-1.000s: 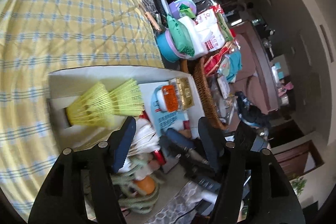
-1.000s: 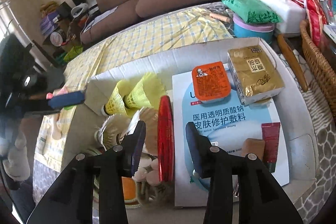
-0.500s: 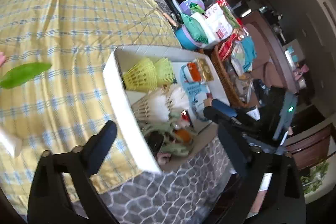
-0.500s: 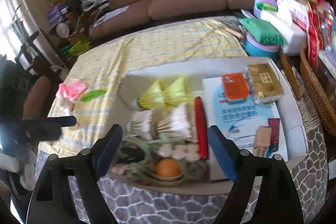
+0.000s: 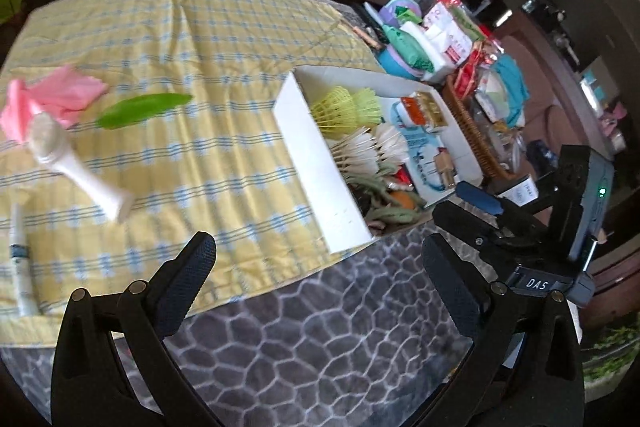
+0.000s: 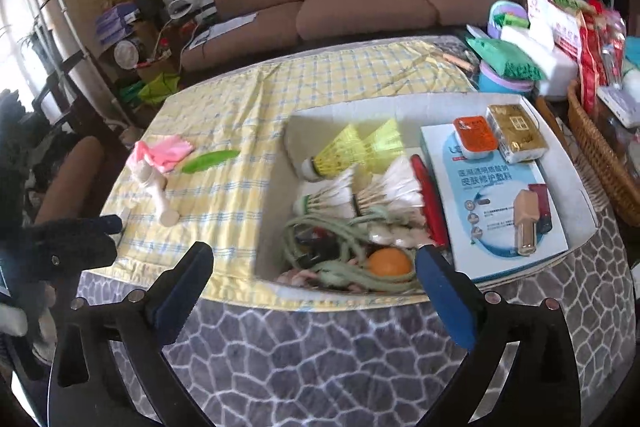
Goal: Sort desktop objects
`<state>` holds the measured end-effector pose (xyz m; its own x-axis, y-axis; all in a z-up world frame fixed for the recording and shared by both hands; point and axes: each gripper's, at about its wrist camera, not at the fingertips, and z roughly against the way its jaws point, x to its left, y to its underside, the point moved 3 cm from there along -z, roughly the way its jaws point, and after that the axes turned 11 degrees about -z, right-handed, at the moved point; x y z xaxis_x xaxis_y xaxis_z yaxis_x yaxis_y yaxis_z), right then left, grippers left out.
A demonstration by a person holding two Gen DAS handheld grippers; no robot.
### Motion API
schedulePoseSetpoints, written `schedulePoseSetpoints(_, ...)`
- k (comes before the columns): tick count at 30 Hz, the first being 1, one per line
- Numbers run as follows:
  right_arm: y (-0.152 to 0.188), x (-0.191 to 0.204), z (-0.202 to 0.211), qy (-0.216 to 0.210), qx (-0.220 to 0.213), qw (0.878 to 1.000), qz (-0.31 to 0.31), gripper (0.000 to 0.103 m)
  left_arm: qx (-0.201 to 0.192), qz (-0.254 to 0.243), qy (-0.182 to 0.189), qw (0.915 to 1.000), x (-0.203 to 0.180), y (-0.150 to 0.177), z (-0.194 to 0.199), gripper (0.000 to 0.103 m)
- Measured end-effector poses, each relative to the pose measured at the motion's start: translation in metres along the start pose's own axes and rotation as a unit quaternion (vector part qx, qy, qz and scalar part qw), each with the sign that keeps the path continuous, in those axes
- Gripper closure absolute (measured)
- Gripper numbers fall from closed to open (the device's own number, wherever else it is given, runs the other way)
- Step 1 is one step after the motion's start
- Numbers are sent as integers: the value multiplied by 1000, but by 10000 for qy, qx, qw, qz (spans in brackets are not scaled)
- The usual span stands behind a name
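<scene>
At frame centre, L wrist view:
Box: white box point(image 5: 316, 155) on the bench, w/ yellow shuttlecocks point(image 5: 348, 105) inside.
Left tool point(image 5: 316, 283): spread wide, holding nothing, over grey stone-pattern cover.
Cloth items: pink glove point(image 5: 56, 97), green leaf point(image 5: 140, 105), white brush point(image 5: 76, 167) at left of frame, on the yellow cloth.
R wrist view:
Right tool point(image 6: 312, 287): wide, empty, lower centre.
Box contents: white shuttlecocks point(image 6: 360, 195), orange ball point(image 6: 389, 262).

We are seeing the table point(image 6: 340, 359) lying ahead of both open jaws, carrying a yellow checked cloth point(image 6: 320, 83) and a white box point(image 6: 576, 203).
</scene>
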<state>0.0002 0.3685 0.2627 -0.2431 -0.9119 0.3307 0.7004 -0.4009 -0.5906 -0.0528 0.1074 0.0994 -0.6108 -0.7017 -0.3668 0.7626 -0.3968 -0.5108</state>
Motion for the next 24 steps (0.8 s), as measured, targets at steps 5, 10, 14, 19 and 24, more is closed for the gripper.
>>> schedulePoseSetpoints(5, 9, 32, 14, -88, -76, 9997, 213, 1, -170, -88, -229, 9996, 3, 15, 32, 0)
schedulePoseSetpoints(10, 21, 56, 17, -212, 13, 9993, 306, 1, -274, -225, -525, 9980, 8, 28, 60, 0)
schedulePoseSetpoints(14, 33, 79, 14, -216, 107, 9985, 487, 1, -307, -258, -693, 9968, 19, 43, 78, 0)
schedulePoseSetpoints(19, 44, 106, 6, -310, 237, 9969, 683, 1, -263, -215, -959, 9948, 46, 63, 91, 0)
schedulePoseSetpoints(24, 50, 132, -11, -308, 317, 9945, 949, 1, -364, -2, -1356, 9901, 101, 89, 113, 0)
